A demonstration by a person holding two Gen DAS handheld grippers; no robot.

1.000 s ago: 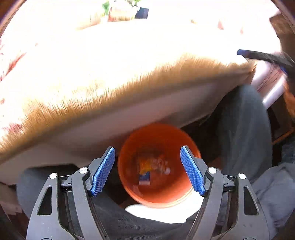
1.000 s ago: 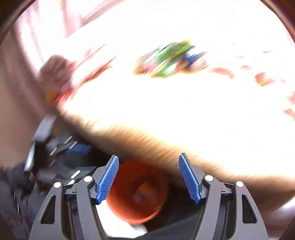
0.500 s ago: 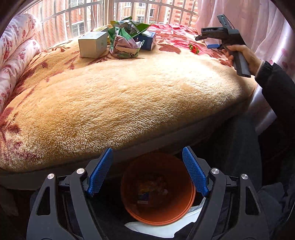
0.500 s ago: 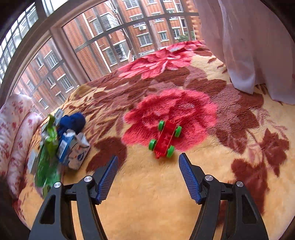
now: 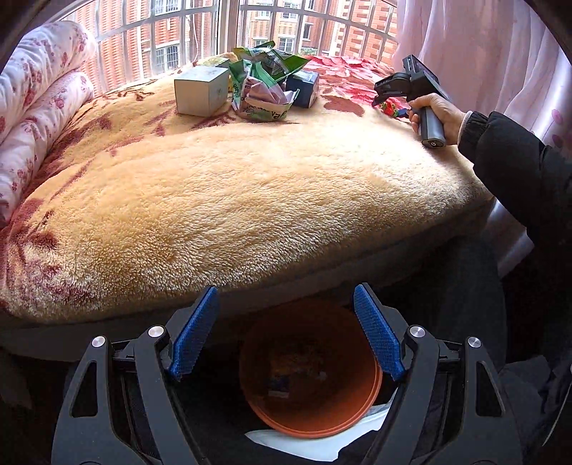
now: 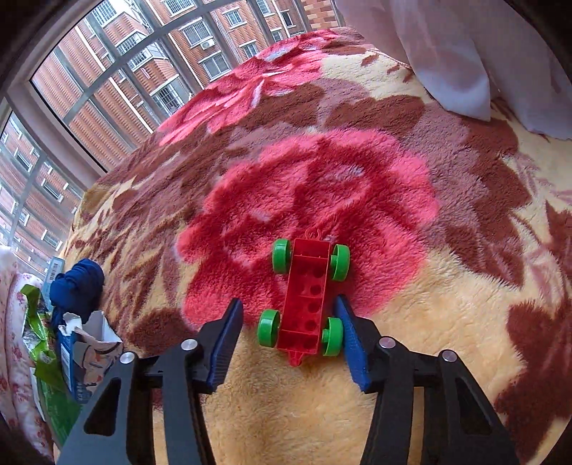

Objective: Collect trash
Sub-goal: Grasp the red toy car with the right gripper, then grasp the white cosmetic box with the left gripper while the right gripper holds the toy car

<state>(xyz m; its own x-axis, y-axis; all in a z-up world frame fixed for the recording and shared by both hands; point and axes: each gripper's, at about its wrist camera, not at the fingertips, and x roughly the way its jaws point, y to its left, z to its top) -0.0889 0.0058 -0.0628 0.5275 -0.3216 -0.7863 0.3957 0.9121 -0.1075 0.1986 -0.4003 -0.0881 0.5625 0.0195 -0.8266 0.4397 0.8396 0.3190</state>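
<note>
A red toy car base with green wheels (image 6: 304, 299) lies upside down on the flowered fleece blanket (image 6: 375, 186). My right gripper (image 6: 291, 322) is open, its blue pads on either side of the toy's near end, right pad (image 6: 352, 339) close to a wheel. From the left wrist view the right gripper (image 5: 393, 91) is at the bed's far right. My left gripper (image 5: 286, 339) is open and empty above an orange bin (image 5: 309, 372) with some trash inside, beside the bed. Green wrappers (image 5: 264, 86), a grey box (image 5: 202, 89) and a dark blue carton (image 5: 304, 87) lie at the far side.
A rolled flowered quilt (image 5: 32, 100) lies at the left edge of the bed. A curtain (image 5: 500, 53) hangs at the right. A window with bars (image 5: 214, 32) is behind the bed. A torn carton (image 6: 85, 350) and blue cloth (image 6: 77, 286) lie left of the right gripper.
My right gripper has moved forward and down so its pads now flank the red toy. My left gripper has tilted up a little, still above the bin.
</note>
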